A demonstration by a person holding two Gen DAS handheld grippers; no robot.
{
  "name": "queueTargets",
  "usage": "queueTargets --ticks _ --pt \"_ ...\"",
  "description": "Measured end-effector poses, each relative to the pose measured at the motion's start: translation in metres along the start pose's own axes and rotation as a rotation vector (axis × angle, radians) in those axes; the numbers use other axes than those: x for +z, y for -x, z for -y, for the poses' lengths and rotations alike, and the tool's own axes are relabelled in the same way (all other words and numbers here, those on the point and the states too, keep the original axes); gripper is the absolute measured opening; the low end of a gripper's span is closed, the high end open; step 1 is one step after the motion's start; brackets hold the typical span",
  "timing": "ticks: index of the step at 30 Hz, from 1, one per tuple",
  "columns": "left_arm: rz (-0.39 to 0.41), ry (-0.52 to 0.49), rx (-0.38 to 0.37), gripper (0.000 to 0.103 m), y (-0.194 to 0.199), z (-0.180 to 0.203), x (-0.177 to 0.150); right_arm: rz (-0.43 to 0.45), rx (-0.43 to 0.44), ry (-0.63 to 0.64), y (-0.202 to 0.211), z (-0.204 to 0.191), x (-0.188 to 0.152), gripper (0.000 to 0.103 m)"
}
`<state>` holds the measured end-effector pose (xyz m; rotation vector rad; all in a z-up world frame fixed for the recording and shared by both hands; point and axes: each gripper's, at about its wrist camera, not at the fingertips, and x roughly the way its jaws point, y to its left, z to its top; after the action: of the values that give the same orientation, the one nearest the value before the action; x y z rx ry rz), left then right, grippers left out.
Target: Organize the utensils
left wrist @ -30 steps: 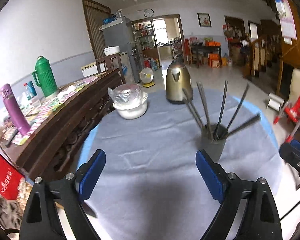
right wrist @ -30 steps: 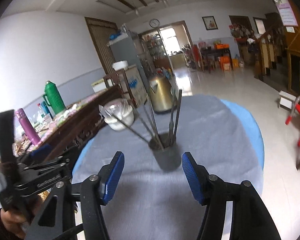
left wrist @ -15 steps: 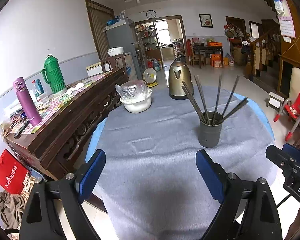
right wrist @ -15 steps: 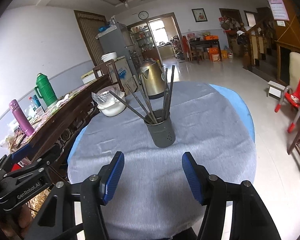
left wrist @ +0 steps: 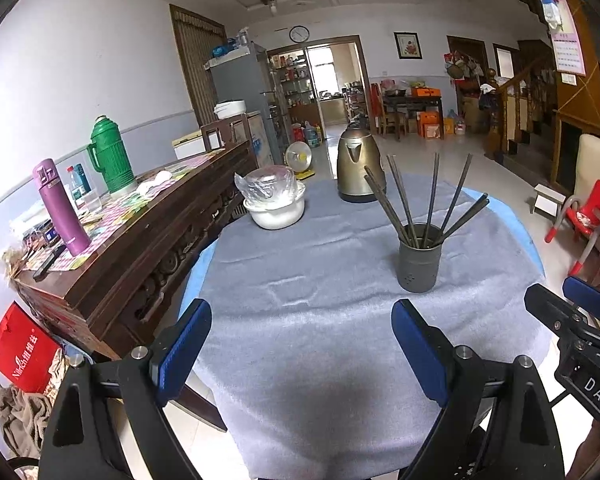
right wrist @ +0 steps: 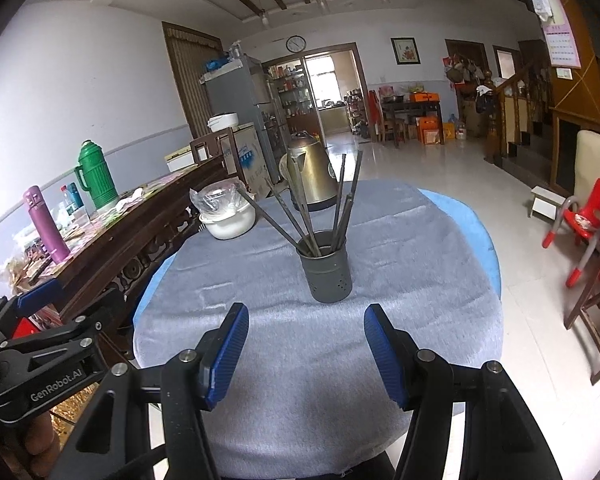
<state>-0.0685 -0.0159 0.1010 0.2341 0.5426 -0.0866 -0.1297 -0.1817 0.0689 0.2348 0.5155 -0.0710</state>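
- The holder [right wrist: 327, 268], a dark perforated cup, stands upright on the grey-clothed surface [right wrist: 400, 288], roughly mid-cloth, nearer you than the kettle [right wrist: 310, 178] and the covered white bowl [right wrist: 228, 220].
- The chopsticks [right wrist: 340, 204] all sit inside it, fanned out and leaning on the rim; nothing loose shows on the cloth, so you look close to done.
- Your right hand-held gripper [right wrist: 305, 354] is partly spread and empty, hovering over the near edge of the cloth with the holder straight ahead of it.
- Your left hand-held gripper [left wrist: 300, 346] is spread wide and empty too, with the holder [left wrist: 419, 258] ahead and off to its right.
- Expect each stick to be thin, stiff, light and probably slick, since they look metallic. Pinch one around mid-shaft, above the rim, where neighbours stand apart.
- Take a leaning outer stick first; the ones crossing near the rim may drag each other along.
- The holder looks light and tall for its base, so a sideways tug on a stick could tip it. Lift along the stick's own line.
- If you move the holder itself, grip across its body low down, not by the rim, which the sticks crowd.
- The cloth is soft and may wrinkle or slide, so lift rather than push.
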Motion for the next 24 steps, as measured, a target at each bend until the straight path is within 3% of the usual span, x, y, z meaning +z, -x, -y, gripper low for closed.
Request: queueTargets --ticks 9,24 --pt "-0.014 0.023 0.023 0.092 -0.002 -0.012 -0.004 -0.024 0.041 0.039 -0.004 -0.016 -0.004 0.064" --pt "-0.019 0.037 0.027 0.092 -0.001 -0.018 -0.005 -0.007 0.030 0.039 0.001 -0.018 -0.003 0.064"
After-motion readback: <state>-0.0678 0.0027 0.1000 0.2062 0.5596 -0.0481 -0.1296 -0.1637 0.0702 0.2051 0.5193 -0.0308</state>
